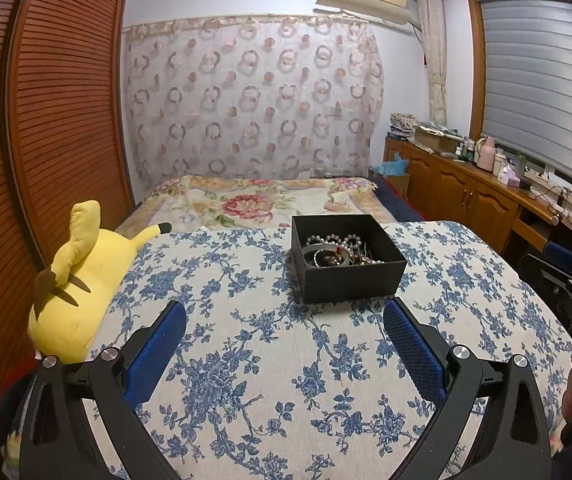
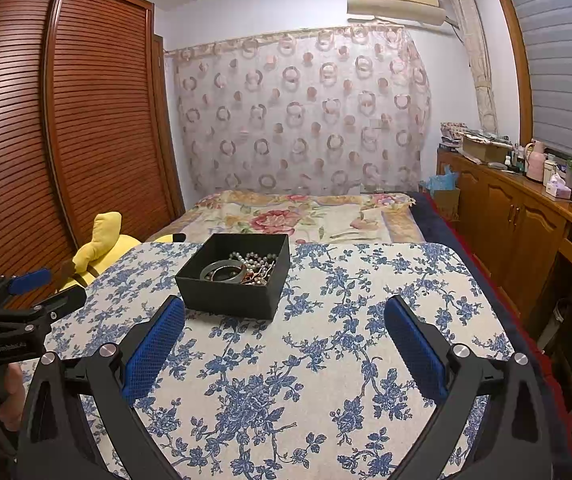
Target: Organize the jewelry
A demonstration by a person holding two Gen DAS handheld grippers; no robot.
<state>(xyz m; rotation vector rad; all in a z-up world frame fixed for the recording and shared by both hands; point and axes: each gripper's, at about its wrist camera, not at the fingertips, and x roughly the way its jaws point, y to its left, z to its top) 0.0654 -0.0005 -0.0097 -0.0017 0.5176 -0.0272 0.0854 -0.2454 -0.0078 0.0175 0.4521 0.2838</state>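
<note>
Hovering over the floral tabletop (image 1: 269,360), the left gripper (image 1: 284,322) and right gripper (image 2: 284,316) both have jaws spread, holding nothing. Beyond them sits the box (image 1: 350,280) of jewelry (image 1: 336,250); a plush (image 1: 73,284) lies left, beside the tabletop.

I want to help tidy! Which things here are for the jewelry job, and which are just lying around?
For the job:
black box
pearl beads
bangle

Just lying about:
yellow plush toy
pink jug
tissue pack
</note>
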